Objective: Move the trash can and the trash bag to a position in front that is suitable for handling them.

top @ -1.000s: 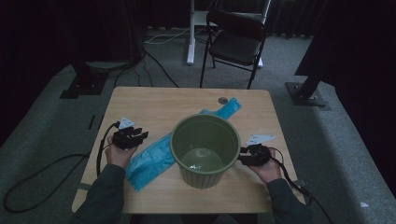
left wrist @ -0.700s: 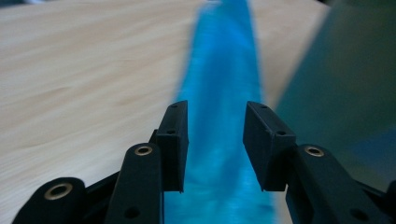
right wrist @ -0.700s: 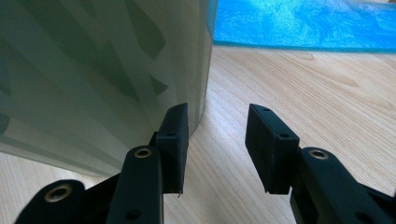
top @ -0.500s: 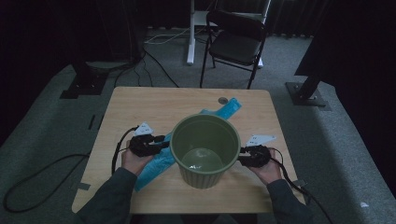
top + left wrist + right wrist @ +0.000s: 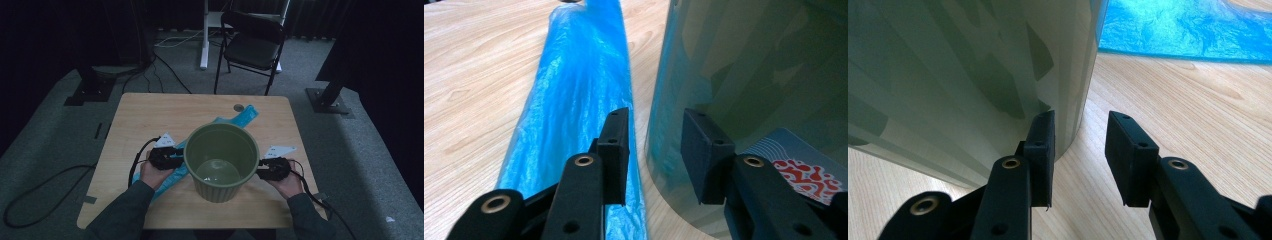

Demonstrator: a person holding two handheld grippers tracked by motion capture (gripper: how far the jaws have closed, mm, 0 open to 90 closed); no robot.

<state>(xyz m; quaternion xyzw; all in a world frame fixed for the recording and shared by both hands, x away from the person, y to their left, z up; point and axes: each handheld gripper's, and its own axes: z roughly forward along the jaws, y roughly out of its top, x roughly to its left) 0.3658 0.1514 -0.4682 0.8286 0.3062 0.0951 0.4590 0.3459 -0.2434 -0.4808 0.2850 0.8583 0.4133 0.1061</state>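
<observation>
So the green bin [image 5: 221, 160] sits near the person's edge of the table [image 5: 150, 112], right between the 2 grippers, partly on top of the blue plastic bag [image 5: 243, 117] that runs diagonally under it.

Left gripper [image 5: 175, 156] is up against the bin's left wall and the right gripper [image 5: 261, 169] against the right wall. Both sets of jaws have just been closing, but they're still spread with a clear gap. In the left gripper view nothing is between the fingers [image 5: 616, 150]; the bin wall [image 5: 749, 75] is just past the fingertips on one side and the bag [image 5: 574, 90] lies under and beyond the other. In the right gripper view the bin [image 5: 963, 75] curves in front of one finger [image 5: 1040, 155], maybe touching it, I can't tell, while bare wood is ahead of the other [image 5: 1128, 155].

My guess on handling: thin plastic, light, smooth and a bit slippery, and the wall will flex if squeezed. It's too wide for 1 jaw, so I'd pinch the rim, or press in from both sides. The bag is soft and slidey, so the bin could skate on it.

The high view gives the whole layout and the empty inside of the bin. The gripper views give the finger gaps and a red-patterned label [image 5: 804, 175] low on the bin.
</observation>
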